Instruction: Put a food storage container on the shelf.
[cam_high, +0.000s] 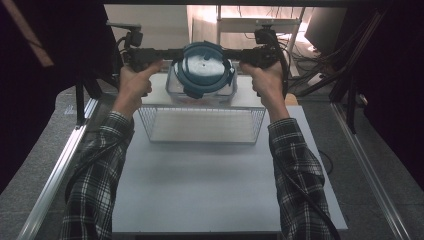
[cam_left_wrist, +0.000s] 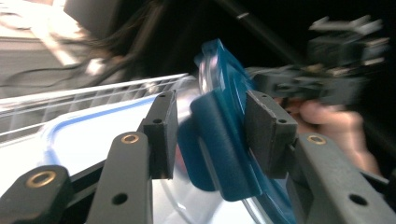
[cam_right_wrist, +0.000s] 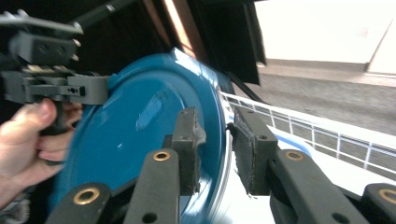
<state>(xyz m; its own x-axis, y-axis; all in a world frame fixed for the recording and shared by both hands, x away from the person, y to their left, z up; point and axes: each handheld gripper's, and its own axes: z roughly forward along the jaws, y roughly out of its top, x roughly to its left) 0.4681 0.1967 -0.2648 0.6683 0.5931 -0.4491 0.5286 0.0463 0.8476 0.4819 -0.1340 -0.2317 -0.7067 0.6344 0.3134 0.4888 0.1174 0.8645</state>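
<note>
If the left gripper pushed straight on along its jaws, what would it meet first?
Most likely the blue latch flap of the clear container's round blue lid, already sitting between the left gripper jaws; contact is hard to judge through blur.

High cam overhead; 2 tool cams close, facing lid (cam_high: 202, 67).

Lidded container (cam_high: 202, 75) between both grippers, above wire basket (cam_high: 201, 126) on table (cam_high: 210, 180).
</note>
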